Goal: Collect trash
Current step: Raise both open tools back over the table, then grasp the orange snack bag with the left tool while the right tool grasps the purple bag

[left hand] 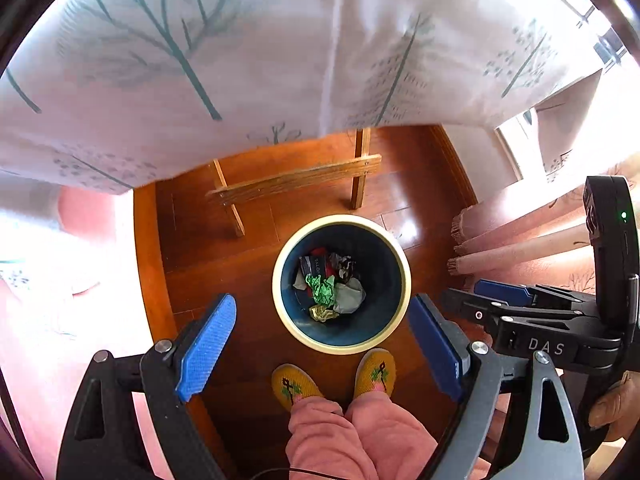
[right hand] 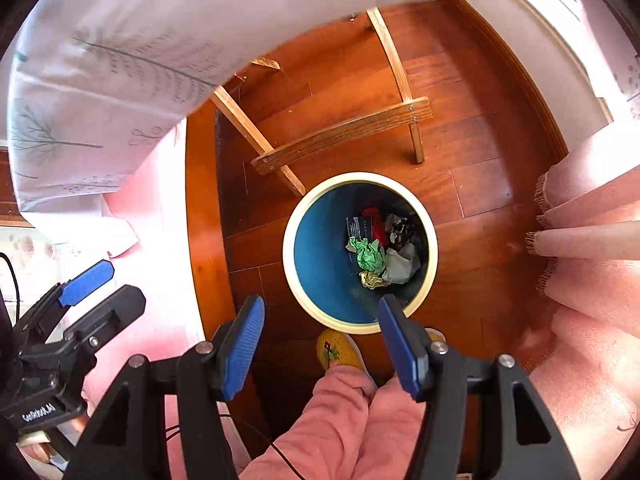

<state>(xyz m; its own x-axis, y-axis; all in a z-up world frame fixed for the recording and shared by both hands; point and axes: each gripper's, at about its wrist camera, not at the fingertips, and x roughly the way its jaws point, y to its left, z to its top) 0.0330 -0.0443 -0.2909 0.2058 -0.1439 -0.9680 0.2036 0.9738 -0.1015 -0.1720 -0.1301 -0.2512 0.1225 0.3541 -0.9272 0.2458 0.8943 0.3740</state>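
A round bin with a cream rim (left hand: pixel 280 296) and blue inside stands on the wooden floor, also in the right wrist view (right hand: pixel 290 264). Crumpled trash lies at its bottom: green paper (left hand: pixel 322 290) (right hand: pixel 368 254), grey paper (left hand: pixel 350 298), a yellow scrap (left hand: pixel 322 314), a dark packet (left hand: pixel 312 266) and something red. My left gripper (left hand: pixel 322 344) is open and empty, above the bin's near side. My right gripper (right hand: pixel 320 344) is open and empty, above the bin's near rim; it also shows in the left wrist view (left hand: pixel 504 296).
A table with wooden legs and crossbar (left hand: pixel 296 180) (right hand: pixel 344 132) stands behind the bin under a white tree-print cloth (left hand: pixel 200 60). Pink curtains (right hand: pixel 588 240) hang at the right. The person's yellow slippers (left hand: pixel 294 386) and pink trousers (left hand: pixel 352 436) are just before the bin.
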